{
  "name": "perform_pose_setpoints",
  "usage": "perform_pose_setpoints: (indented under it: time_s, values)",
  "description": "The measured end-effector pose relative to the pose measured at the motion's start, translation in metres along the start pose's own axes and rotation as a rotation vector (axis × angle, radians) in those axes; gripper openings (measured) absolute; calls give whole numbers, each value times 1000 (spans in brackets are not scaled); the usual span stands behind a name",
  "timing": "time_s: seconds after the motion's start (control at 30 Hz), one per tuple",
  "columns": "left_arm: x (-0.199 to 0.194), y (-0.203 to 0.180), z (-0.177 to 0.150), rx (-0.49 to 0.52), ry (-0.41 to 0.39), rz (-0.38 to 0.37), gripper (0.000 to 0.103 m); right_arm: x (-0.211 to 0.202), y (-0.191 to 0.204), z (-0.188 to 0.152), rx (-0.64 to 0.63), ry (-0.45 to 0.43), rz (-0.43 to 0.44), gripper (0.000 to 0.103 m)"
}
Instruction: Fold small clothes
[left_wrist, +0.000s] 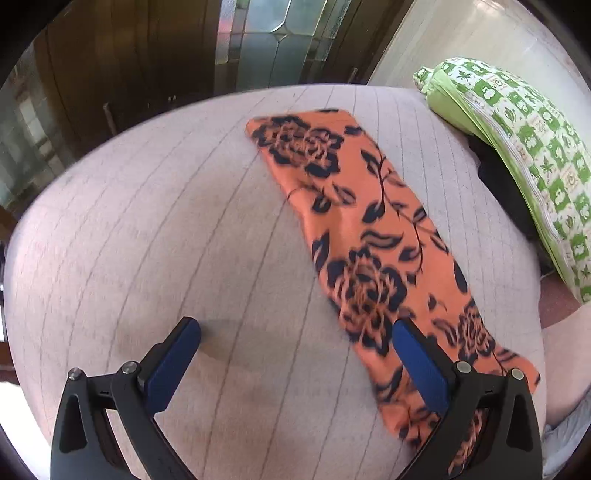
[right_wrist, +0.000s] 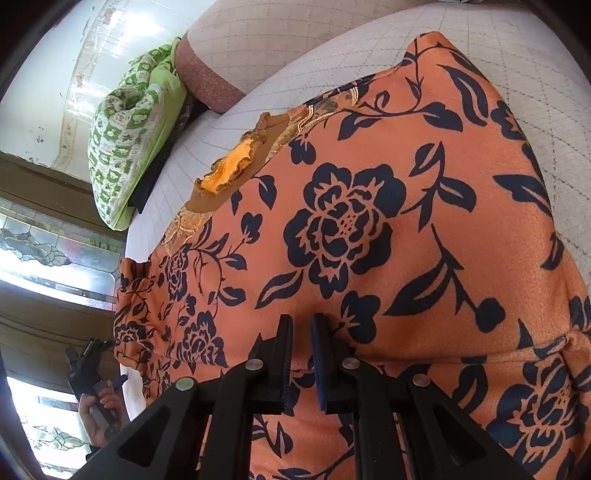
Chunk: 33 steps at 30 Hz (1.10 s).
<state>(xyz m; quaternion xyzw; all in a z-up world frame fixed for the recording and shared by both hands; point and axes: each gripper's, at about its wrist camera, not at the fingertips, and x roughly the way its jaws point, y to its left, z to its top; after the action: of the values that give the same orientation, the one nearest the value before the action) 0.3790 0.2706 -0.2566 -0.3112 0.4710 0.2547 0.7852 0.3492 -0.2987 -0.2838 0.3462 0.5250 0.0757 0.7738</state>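
Observation:
An orange garment (left_wrist: 373, 229) with dark blue flowers lies as a long strip on a grey quilted seat (left_wrist: 177, 221). My left gripper (left_wrist: 295, 339) hovers open over the bare seat just left of the strip. Its right finger (left_wrist: 417, 362) overlaps the cloth's near edge, and nothing is between the jaws. In the right wrist view the same garment (right_wrist: 388, 221) fills the frame, its brown and yellow ruffled neckline (right_wrist: 236, 166) at the far side. My right gripper (right_wrist: 303, 328) is shut on a puckered fold of this cloth.
A green and white patterned cushion (left_wrist: 517, 166) leans at the seat's right edge with something dark under it. Wood panelling and leaded glass (left_wrist: 273, 48) stand behind. A hand (right_wrist: 105, 402) on the left tool shows at the lower left of the right wrist view.

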Motion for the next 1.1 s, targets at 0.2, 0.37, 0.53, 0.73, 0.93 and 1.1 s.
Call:
perform_pose_setpoints:
  time_s: [0.2,0.37,0.53,0.73,0.93,1.1]
  values:
    - [24,-6,35,-31,-33,13,103,2,0,1,-4,-2,5,14]
    - [31,-7,58,-60,-64,-68,102,4,-2,2,10,1,19,14]
    - [34,-15,68,-41,-76,-124,65,5,-2,2,10,-5,18,14]
    - [37,-20,70,-17,-81,-124,32,4,0,2,4,-6,16,14]
    - [40,-11,68,-79,-76,-201,7,4,0,3,3,-6,15,14]
    - [20,-8,63,-120,-144,-196,6,4,1,3,2,-8,13,13]
